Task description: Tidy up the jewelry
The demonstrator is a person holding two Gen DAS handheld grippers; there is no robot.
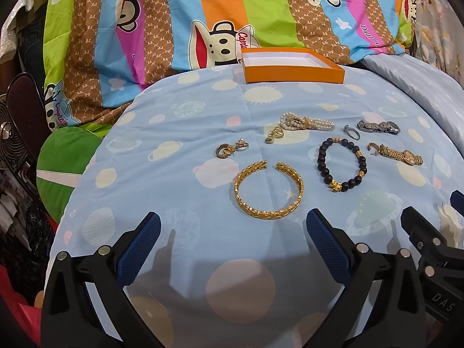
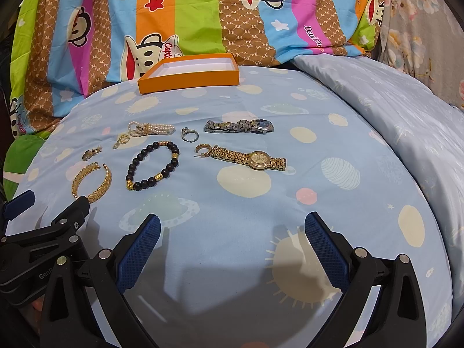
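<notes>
Several jewelry pieces lie on a light blue sheet [image 1: 174,191]. A gold cuff bangle [image 1: 269,190] lies just ahead of my open, empty left gripper [image 1: 233,220]; it also shows in the right wrist view [image 2: 92,181]. A black bead bracelet [image 1: 342,164], a pearl bracelet [image 1: 307,122], a silver ring [image 1: 351,132], a gold watch [image 2: 250,157] and a silver watch [image 2: 240,126] lie beyond. An open orange box [image 1: 293,66] with a white, empty inside sits at the far edge. My right gripper [image 2: 232,220] is open and empty, short of the gold watch.
Gold earrings [image 1: 230,148] and a gold pendant [image 1: 275,134] lie left of the pearls. A striped cartoon-monkey quilt [image 1: 203,14] rises behind the box. A pale blue quilt [image 2: 406,110] is bunched at the right. A fan [image 1: 11,139] stands off the bed at left.
</notes>
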